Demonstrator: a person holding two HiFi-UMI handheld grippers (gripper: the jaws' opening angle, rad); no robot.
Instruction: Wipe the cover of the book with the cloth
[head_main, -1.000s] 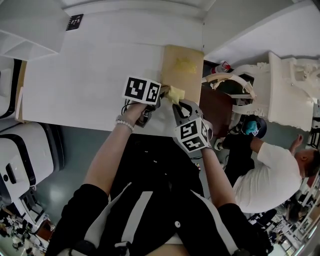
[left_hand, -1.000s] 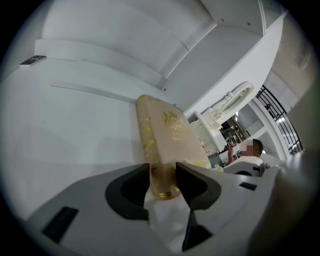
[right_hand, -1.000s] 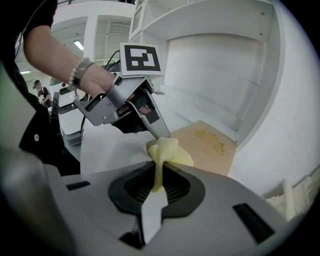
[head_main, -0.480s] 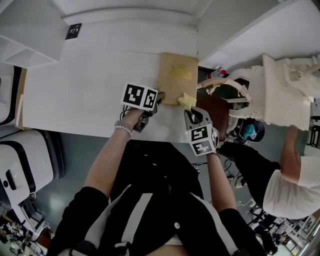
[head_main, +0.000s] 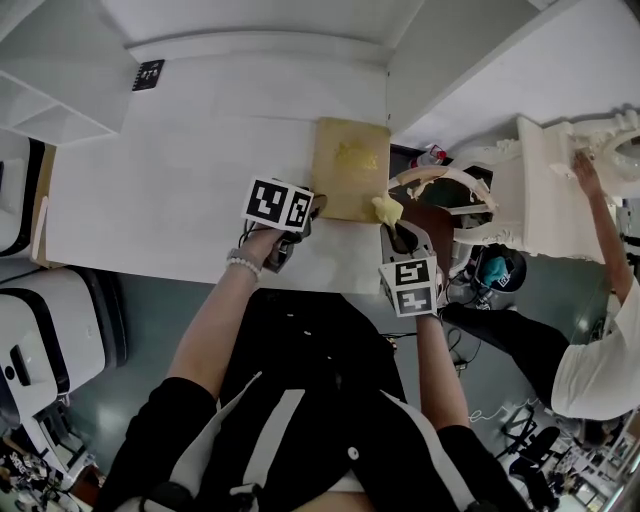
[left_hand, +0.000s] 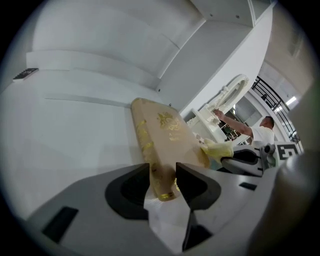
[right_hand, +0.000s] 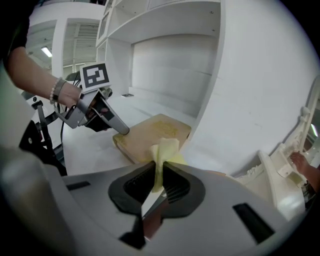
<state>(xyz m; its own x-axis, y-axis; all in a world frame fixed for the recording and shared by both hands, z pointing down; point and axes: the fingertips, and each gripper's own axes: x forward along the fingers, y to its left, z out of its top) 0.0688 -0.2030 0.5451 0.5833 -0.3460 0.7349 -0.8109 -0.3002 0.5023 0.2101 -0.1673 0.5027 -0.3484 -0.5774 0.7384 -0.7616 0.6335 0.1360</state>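
Note:
A tan book (head_main: 349, 160) with gold print lies flat at the right end of the white table (head_main: 180, 170). My left gripper (head_main: 312, 207) is shut on its near left corner; in the left gripper view the spine end (left_hand: 161, 180) sits pinched between the jaws. My right gripper (head_main: 392, 222) is shut on a folded yellow cloth (head_main: 387, 209), which is at the book's near right corner, by the table edge. In the right gripper view the cloth (right_hand: 164, 150) stands up from between the jaws, with the book (right_hand: 152, 131) beyond it and the left gripper (right_hand: 107, 120) at its left.
A white partition wall (head_main: 470, 60) rises just right of the book. Beyond the table's right edge stand a white ornate furniture piece (head_main: 545, 190) and a person (head_main: 600, 350) reaching to it. A marker card (head_main: 148, 73) lies far left; white shelves (head_main: 50, 85) stand at the left.
My right gripper has carried the cloth rightward along the book's near edge, from the near left corner to the near right corner. The left gripper has stayed put on the book.

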